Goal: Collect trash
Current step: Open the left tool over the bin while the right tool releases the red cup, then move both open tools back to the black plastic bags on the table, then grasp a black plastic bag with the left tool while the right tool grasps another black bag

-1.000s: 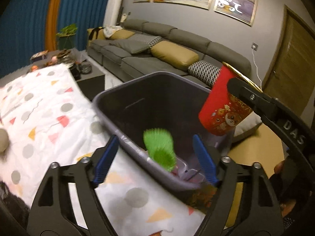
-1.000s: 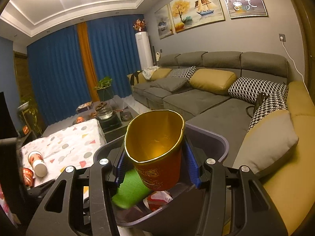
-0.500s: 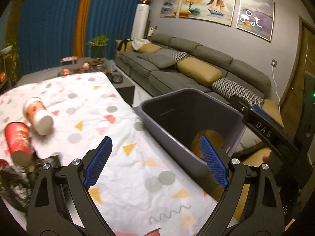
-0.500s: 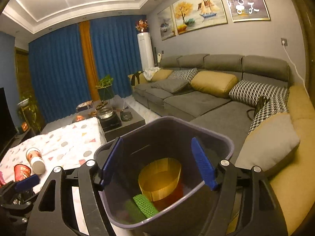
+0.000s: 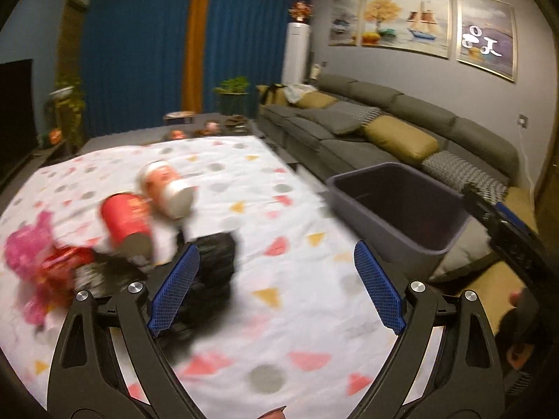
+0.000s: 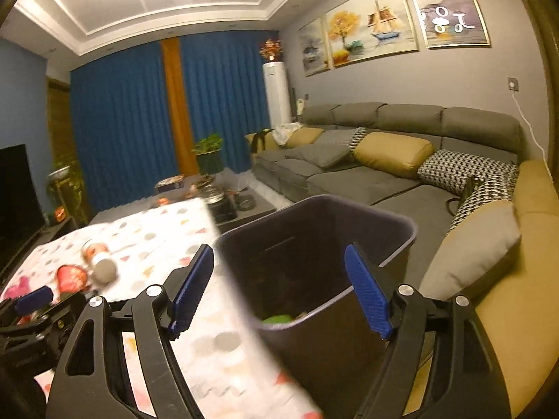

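From the left wrist camera, the left gripper (image 5: 276, 289) is standing wide open and holding nothing, its blue pads (image 5: 174, 289) framing bare patterned tablecloth (image 5: 244, 181). A second ago it was over the bin (image 5: 401, 216) with a green wrapper dropping between its jaws; now it is looking back across the table, so that piece of trash is delivered and the hand is heading for more. The remaining litter is lying ahead and to the left of the open jaws, all blurred: a red can (image 5: 125, 220) on its side, a white tub (image 5: 167, 192) touching it, a dark crumpled bag (image 5: 213, 265) just beyond the left pad, and pink and red wrappers (image 5: 38, 265) at the far left. The bin is sitting off the table's right edge, beside the grey sofa (image 5: 384, 129). From the right wrist camera, the right gripper (image 6: 279, 289) is also open and empty, hanging just above the bin (image 6: 314, 237). A second ago it was gripping a red and gold paper cup there; that cup is dropped in. Something green (image 6: 277, 318) is showing deep inside. The can (image 6: 71, 276) and tub (image 6: 99, 260) are lying well to its left.
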Tool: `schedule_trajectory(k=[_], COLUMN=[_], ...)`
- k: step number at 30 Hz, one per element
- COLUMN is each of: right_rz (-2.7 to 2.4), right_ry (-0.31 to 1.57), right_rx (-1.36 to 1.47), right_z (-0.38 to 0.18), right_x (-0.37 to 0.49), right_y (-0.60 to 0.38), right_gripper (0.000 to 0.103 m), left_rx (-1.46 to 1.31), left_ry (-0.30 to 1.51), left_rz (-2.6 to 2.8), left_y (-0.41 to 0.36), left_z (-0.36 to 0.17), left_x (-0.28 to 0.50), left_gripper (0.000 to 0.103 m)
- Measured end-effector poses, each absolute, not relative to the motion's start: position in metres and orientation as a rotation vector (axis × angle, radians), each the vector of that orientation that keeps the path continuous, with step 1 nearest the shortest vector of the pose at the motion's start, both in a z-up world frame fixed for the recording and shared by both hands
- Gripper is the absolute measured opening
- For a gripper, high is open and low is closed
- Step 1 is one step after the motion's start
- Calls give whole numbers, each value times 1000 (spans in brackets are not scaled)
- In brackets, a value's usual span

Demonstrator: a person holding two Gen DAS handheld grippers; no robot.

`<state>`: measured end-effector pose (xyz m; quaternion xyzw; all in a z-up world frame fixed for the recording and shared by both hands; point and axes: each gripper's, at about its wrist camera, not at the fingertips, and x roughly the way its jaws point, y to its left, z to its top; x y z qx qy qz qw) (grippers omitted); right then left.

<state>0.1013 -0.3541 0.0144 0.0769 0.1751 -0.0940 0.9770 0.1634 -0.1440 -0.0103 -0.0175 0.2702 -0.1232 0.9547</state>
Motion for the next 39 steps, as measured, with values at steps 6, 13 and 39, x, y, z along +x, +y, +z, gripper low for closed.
schedule_trajectory(k=[6,13,39], right_rz=[-101,-12,81], right_ry=[351,375,458], right_rx=[145,147,92], right_z=[13,4,-18], right_x=[87,87,125], right_y=[-310,-263,-217], right_gripper=[76,76,76], left_rx=[-58,-93,-155], left_ry=[565,567,763], left_rz=[-142,-43,-144], left_y=[-88,-35,-38], left_z=[-24,-34,-73], left_x=[145,126,188], left_gripper=[89,89,44])
